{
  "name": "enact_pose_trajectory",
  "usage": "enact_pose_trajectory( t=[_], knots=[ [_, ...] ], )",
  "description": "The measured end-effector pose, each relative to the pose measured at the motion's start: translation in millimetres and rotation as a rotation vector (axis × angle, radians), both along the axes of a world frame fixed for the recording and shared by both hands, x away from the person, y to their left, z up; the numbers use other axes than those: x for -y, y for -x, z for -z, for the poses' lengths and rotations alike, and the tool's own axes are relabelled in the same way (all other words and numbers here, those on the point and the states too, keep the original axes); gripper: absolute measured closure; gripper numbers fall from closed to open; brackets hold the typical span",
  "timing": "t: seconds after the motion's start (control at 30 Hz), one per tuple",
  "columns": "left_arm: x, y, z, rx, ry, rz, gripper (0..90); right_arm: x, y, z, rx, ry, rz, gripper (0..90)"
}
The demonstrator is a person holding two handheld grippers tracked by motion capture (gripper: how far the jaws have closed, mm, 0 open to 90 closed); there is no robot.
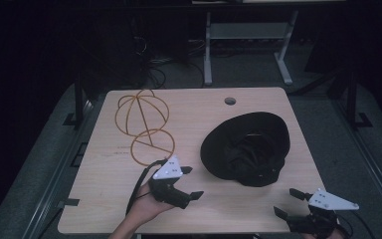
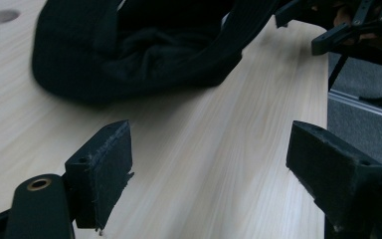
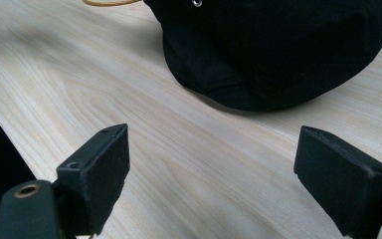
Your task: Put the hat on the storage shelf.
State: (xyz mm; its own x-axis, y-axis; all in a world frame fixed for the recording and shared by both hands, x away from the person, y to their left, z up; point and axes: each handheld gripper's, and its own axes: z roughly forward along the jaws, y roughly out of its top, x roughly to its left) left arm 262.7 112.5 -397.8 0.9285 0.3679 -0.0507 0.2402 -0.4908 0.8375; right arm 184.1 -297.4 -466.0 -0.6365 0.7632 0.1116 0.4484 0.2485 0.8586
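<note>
Lay crown-down at centre right of the high view, black hat (image 1: 246, 148), up and right of the left gripper (image 1: 191, 183) and up and left of the right gripper (image 1: 287, 202), both wide open, empty, about equally near.

Orange wire frame (image 1: 142, 124) on far-left table (image 1: 189, 149); grommet hole (image 1: 230, 101) beyond.

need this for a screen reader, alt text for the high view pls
A black hat lies brim-up on a pale wooden table, with an orange wire hat stand at the far left. Near the front edge, the left gripper and right gripper both point at the hat, jaws open.
</note>
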Motion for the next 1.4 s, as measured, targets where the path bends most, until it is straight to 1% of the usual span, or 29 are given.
enact_pose_trajectory(
  t=[0.03, 0.17, 0.23, 0.33, 0.37, 0.43, 0.5, 0.57, 0.6, 0.67, 0.7, 0.73, 0.8, 0.87, 0.9, 0.93, 1.0, 1.1, 1.2, 1.27, 1.4],
  knots=[
    [6.2, -1.5, -1.5, 0.001, 0.0, 0.011, 17.8, 0.2, -0.1, -0.1, 0.002, 0.0, -0.001, 13.8],
    [30.1, -8.3, -4.7, 0.013, -0.024, 0.047, 19.2, -0.1, -0.1, -1.3, 0.0, -0.007, -0.001, 13.8],
    [39.7, -11.8, -4.8, 0.024, -0.041, 0.051, 20.5, -0.3, -0.4, -1.4, 0.0, -0.007, -0.003, 13.8],
    [50.6, -17.1, -5.1, 0.03, -0.044, 0.057, 21.6, -0.5, -0.8, -1.1, -0.002, -0.007, -0.006, 13.8],
    [54.4, -19.1, -4.9, 0.028, -0.058, 0.062, 22.4, -0.6, -1.0, -1.0, -0.003, -0.007, -0.005, 13.8],
    [62.9, -20.9, -2.8, 0.036, -0.087, 0.063, 22.6, -0.5, -1.9, -1.0, -0.003, -0.008, -0.008, 13.8],
    [69.7, -22.6, -0.8, 0.045, -0.108, 0.071, 24.7, -0.1, -2.6, -1.3, -0.002, -0.01, -0.006, 13.8],
    [75.1, -24.3, 0.9, 0.057, -0.134, 0.069, 29.7, 0.7, -3.3, -1.7, -0.003, -0.019, -0.004, 13.8],
    [77.1, -24.9, 2.0, 0.059, -0.133, 0.073, 33.8, 1.3, -3.9, -1.9, 0.001, -0.02, -0.006, 13.8],
    [79.9, -25.8, 3.6, 0.078, -0.148, 0.073, 46.6, 1.5, -5.2, -2.8, 0.001, -0.028, -0.003, 13.8],
    [80.6, -26.2, 4.1, 0.075, -0.148, 0.077, 49.2, 1.4, -5.5, -3.4, 0.0, -0.03, -0.003, 13.8],
    [80.8, -26.0, 4.3, 0.08, -0.149, 0.079, 54.1, 1.4, -6.0, -4.1, 0.0, -0.03, -0.003, 13.8],
    [80.3, -24.6, 3.2, 0.104, -0.152, 0.076, 62.2, 1.4, -8.2, -5.3, 0.004, -0.031, -0.004, 13.8],
    [78.1, -23.9, 0.9, 0.116, -0.138, 0.064, 70.6, 0.6, -10.0, -7.5, 0.003, -0.042, -0.001, 13.8],
    [76.5, -24.4, -0.4, 0.117, -0.133, 0.058, 73.4, -0.1, -11.0, -9.1, 0.002, -0.046, -0.002, 13.8],
    [74.7, -25.2, -1.4, 0.112, -0.128, 0.055, 75.7, -0.8, -12.7, -10.4, 0.014, -0.047, -0.004, 13.8],
    [71.0, -26.5, -3.1, 0.102, -0.109, 0.053, 78.7, -3.8, -15.4, -13.4, 0.021, -0.047, -0.008, 13.9],
    [65.8, -27.0, -6.8, 0.087, -0.083, 0.051, 80.9, -8.8, -20.1, -17.9, 0.026, -0.037, -0.017, 13.8],
    [60.4, -28.4, -11.0, 0.062, -0.03, 0.056, 84.2, -13.4, -24.8, -21.5, 0.034, -0.032, -0.018, 13.8],
    [56.8, -29.4, -13.7, 0.042, 0.008, 0.05, 85.0, -16.2, -27.6, -24.1, 0.042, -0.042, -0.016, 13.8],
    [49.4, -32.0, -17.8, 0.009, 0.064, 0.044, 85.5, -19.8, -32.7, -30.8, 0.066, -0.041, -0.003, 13.8]
  ],
)
